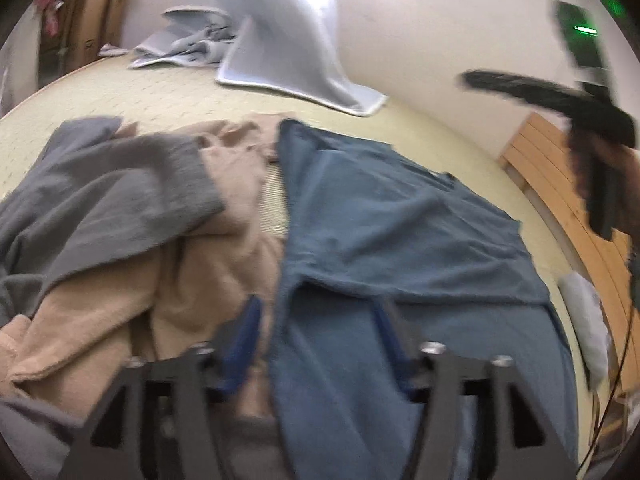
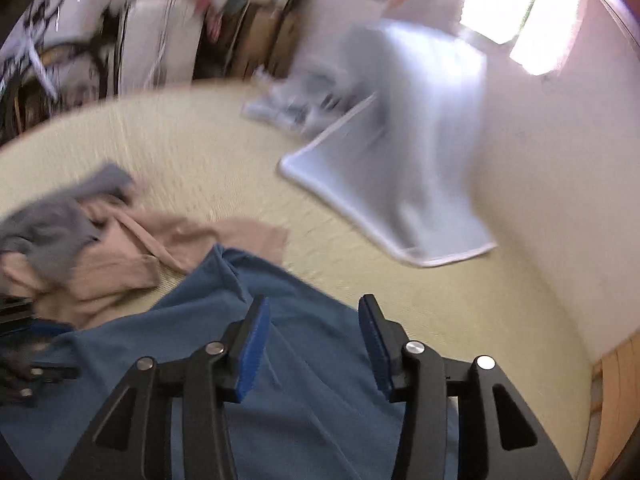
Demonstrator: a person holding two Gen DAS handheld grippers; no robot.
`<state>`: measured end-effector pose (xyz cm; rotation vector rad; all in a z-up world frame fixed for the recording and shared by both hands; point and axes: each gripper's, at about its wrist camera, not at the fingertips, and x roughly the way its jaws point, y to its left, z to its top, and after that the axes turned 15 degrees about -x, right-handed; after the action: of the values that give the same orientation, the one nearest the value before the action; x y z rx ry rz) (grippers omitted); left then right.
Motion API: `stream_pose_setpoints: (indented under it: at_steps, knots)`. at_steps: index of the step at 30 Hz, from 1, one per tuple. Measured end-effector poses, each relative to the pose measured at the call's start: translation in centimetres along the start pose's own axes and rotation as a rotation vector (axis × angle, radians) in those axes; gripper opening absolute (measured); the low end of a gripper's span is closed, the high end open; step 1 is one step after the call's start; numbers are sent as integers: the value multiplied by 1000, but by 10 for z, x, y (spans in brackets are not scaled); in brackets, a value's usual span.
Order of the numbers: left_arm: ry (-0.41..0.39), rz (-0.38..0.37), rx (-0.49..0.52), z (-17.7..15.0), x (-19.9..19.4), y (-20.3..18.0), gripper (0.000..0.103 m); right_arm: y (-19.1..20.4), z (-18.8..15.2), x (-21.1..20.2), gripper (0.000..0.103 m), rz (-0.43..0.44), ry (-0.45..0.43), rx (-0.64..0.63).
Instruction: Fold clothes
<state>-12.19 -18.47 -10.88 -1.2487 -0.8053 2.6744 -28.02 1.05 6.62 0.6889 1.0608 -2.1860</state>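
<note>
A blue garment lies spread flat on the cream mattress. My left gripper hovers open over its near left edge, its blue pads apart and pressing on nothing. Left of it sit a crumpled tan garment and a grey sweater piled together. In the right wrist view my right gripper stands open above the blue garment, nothing between its pads. The tan garment and grey sweater lie at the left. The right wrist view is blurred.
A pale blue blanket hangs from the wall onto the far mattress, beside a small crumpled cloth heap. Wooden slats and a white bundle border the right side. Cardboard boxes stand at the far left.
</note>
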Motion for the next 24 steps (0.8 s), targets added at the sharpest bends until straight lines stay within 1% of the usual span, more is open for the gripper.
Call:
stream_pose_setpoints:
  at_steps: [2,3,4,5,6,7,9,12,15,17,19,21,22,23,24]
  knots:
    - [-8,11,31,-1,-14,-11,75,-3,-11,-61,54,-38,-59,50]
    - [-11,4,47,-1,-25,-18,75,-2,-17,-90,59,-57,-88,71]
    - [-14,-5,63,-1,-36,-26,75,-2,-24,-120,68,-76,-117,92]
    - [-23,-3,80,0,-48,-34,75,3,-29,-150,72,-93,-147,109]
    - [-39,3,101,-1,-64,-43,76,7,-35,-180,79,-105,-180,128]
    - [-46,3,117,-2,-78,-51,76,16,-42,-211,84,-112,-215,142]
    - [-55,4,146,-6,-106,-65,76,33,-56,-268,87,-135,-263,186]
    - [-62,2,177,-16,-151,-84,76,59,-75,-323,89,-131,-312,255]
    - [-79,-8,182,-33,-201,-94,76,92,-99,-382,91,-110,-349,336]
    - [-97,-10,187,-46,-236,-97,76,112,-111,-413,91,-95,-374,372]
    - [-122,-6,196,-59,-267,-99,76,130,-123,-443,91,-68,-418,418]
    - [-147,-4,198,-72,-298,-100,76,139,-134,-470,93,-34,-467,447]
    - [-160,-1,192,-78,-313,-99,76,147,-140,-493,94,-26,-504,464]
    - [-173,1,186,-84,-328,-98,77,153,-144,-508,95,-24,-533,477]
    - [-170,0,149,-92,-338,-93,84,158,-148,-523,98,-23,-562,491]
